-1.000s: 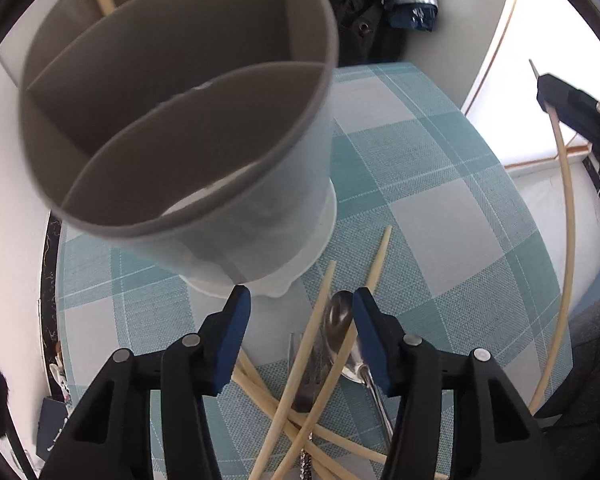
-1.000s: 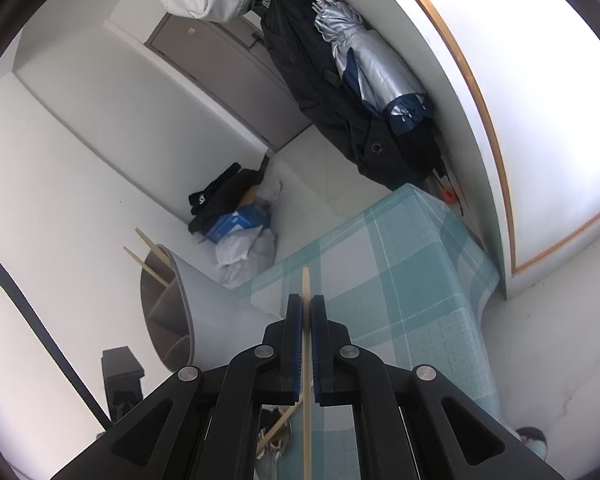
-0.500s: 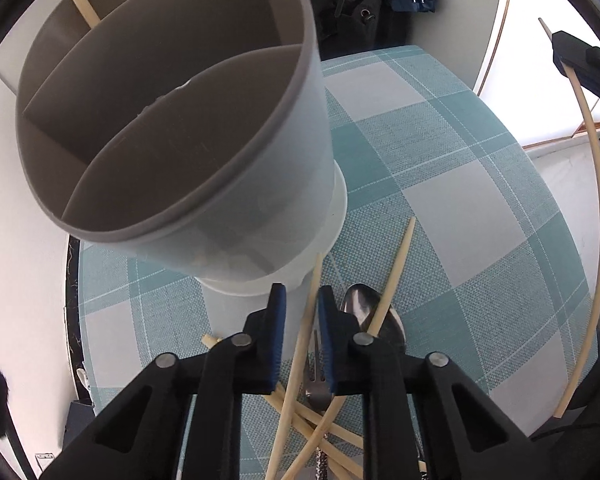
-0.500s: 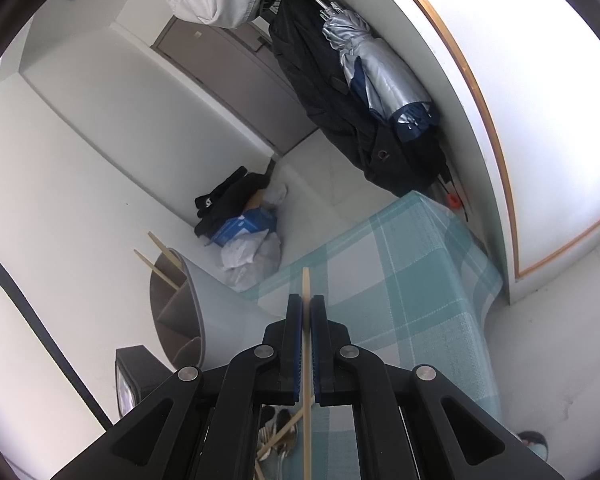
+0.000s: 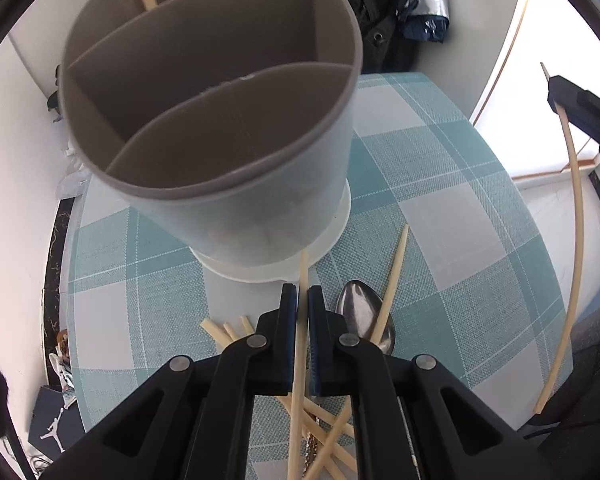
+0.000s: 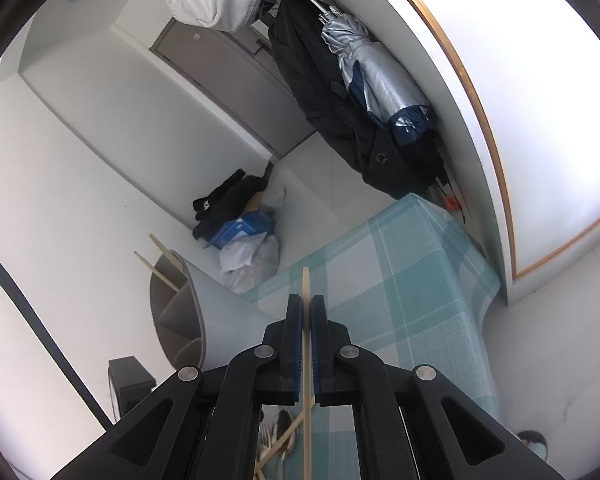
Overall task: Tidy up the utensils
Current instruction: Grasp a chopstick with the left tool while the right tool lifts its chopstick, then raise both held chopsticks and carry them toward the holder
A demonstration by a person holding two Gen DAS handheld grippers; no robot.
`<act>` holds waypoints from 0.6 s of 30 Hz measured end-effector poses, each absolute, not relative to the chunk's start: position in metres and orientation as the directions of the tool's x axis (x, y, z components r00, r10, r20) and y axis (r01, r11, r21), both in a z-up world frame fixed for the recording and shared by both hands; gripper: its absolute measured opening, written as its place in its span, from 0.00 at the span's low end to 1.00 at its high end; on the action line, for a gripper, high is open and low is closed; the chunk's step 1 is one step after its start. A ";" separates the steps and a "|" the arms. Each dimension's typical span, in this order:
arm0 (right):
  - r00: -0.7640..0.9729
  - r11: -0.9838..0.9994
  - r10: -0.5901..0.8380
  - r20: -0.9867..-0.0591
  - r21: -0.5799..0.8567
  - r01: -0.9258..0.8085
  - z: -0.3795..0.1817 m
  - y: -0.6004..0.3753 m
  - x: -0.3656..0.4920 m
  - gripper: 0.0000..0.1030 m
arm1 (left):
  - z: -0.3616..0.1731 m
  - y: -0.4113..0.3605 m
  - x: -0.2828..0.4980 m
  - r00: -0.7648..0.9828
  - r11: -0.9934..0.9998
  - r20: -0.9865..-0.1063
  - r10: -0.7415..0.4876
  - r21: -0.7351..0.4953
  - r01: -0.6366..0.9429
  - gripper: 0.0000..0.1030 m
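Chopstick (image 5: 299, 344) lengthwise between jaws

Black tongs (image 5: 303, 300), blue pads (image 5: 289, 308), silver screws (image 5: 257, 341)

My left wrist view looks steeply down, close over the utensil holder (image 5: 212, 120) and checked tablecloth (image 5: 440, 240); my right wrist view sits higher, facing the coats (image 6: 340, 100), sharing both
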State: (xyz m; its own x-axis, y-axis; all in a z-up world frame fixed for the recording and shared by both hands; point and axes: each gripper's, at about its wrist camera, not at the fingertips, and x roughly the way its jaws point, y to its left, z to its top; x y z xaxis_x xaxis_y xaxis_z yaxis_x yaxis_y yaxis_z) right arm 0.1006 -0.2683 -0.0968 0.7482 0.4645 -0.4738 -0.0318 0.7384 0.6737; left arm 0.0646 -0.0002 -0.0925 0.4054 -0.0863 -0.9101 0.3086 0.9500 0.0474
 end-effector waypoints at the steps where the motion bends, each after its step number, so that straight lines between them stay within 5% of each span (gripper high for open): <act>1: 0.749 0.740 0.463 -0.474 0.672 -0.033 -0.096 -0.267 0.100 0.03 | -0.091 0.002 0.066 0.410 0.951 -0.908 -0.093 0.041 0.307 0.02; 18: 0.760 0.780 0.445 -0.474 0.622 -0.068 -0.093 -0.248 0.091 0.03 | -0.044 0.029 0.036 0.583 0.973 -0.789 -0.194 -0.077 0.219 0.02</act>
State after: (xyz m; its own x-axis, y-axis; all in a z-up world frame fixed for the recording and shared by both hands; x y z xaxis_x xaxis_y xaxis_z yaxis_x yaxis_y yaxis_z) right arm 0.0912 -0.2481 -0.0933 0.7602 0.4446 -0.4738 -0.0683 0.7799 0.6222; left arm 0.0364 0.0294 -0.0441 0.5829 -0.1941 -0.7890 0.2190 0.9726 -0.0775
